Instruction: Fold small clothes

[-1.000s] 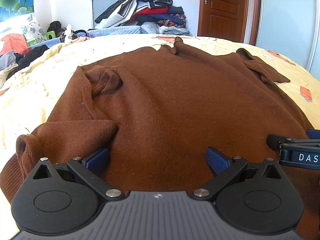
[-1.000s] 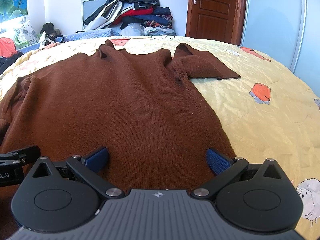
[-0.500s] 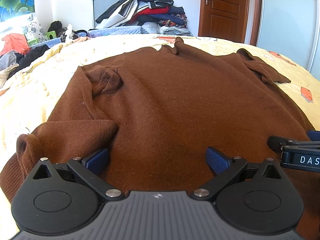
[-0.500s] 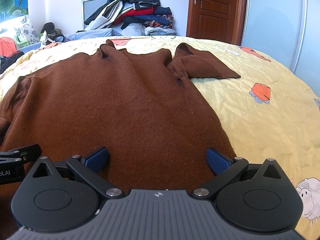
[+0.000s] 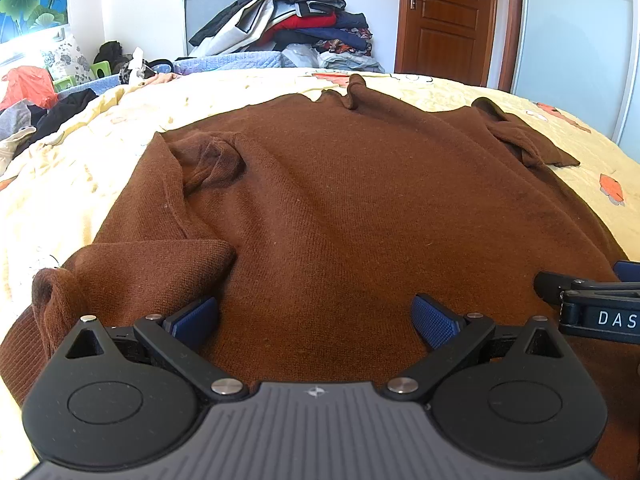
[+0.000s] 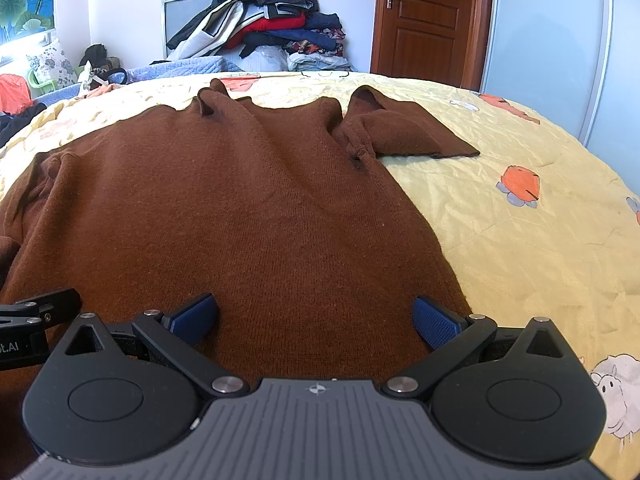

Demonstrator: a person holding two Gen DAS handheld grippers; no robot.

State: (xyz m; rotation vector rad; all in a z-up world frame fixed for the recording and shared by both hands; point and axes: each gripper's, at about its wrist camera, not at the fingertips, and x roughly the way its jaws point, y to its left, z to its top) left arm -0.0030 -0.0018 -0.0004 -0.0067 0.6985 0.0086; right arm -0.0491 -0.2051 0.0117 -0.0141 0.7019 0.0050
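A brown knit sweater [image 5: 340,208] lies spread flat on the bed, collar at the far end; it also shows in the right wrist view [image 6: 240,208]. Its left sleeve [image 5: 152,256] is folded in over the body near the hem. Its right sleeve [image 6: 404,132] lies out to the right by the shoulder. My left gripper [image 5: 314,316] is open, low over the hem on the left half. My right gripper [image 6: 314,316] is open, low over the hem by the sweater's right edge. Each gripper shows at the edge of the other's view, the right one [image 5: 592,304] and the left one [image 6: 32,320].
The bed has a yellow quilt [image 6: 520,240] with cartoon prints. A tall pile of clothes [image 5: 288,20] stands past the far end of the bed. More clothes and bags [image 5: 36,100] lie at the far left. A wooden door [image 6: 428,20] is behind.
Almost nothing differs. Both grippers stay open over the hem, with only a slight shift of view.
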